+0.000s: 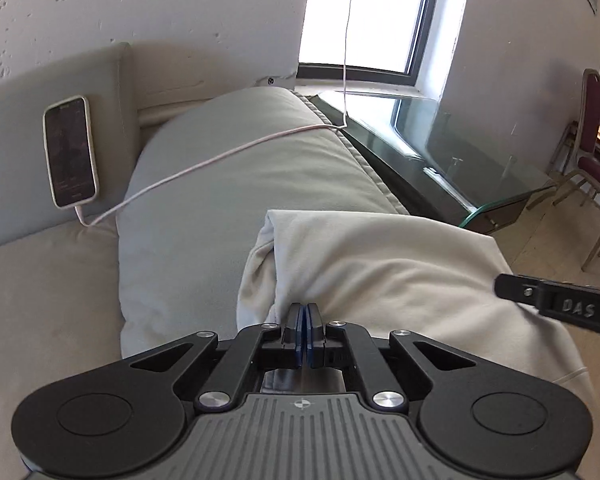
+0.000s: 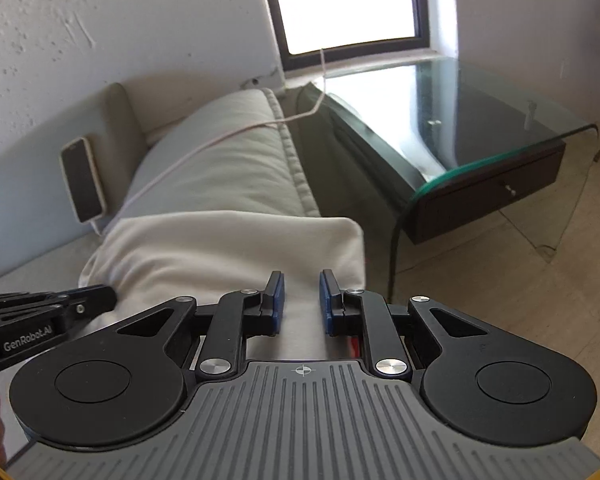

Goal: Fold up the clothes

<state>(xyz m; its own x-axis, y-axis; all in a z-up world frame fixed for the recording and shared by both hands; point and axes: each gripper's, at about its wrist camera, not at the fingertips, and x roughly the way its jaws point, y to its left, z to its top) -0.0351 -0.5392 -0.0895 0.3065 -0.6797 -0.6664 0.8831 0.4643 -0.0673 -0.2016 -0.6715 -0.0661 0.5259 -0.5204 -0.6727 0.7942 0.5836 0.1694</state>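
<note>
My left gripper [image 1: 305,312] is pinched closed on the cream folded cloth garment [image 1: 380,280] lying on the sofa cushion [image 1: 220,160]; my right gripper [image 2: 302,288] stands parted above the garment. At ten o'clock leans a cabled black phone [image 1: 70,152]; at two o'clock, a glass side table [image 2: 480,120].

A beige sofa [image 1: 52,288] stands against a pitted white wall [image 1: 180,0]. A phone [image 1: 70,151] leans on the sofa's backrest, its white cable [image 1: 204,166] running across the sofa's cushion [image 1: 220,152] toward the window [image 1: 364,12]. Beside the sofa stands a glass table [image 2: 480,120]; beyond it, chairs [image 1: 596,152].
</note>
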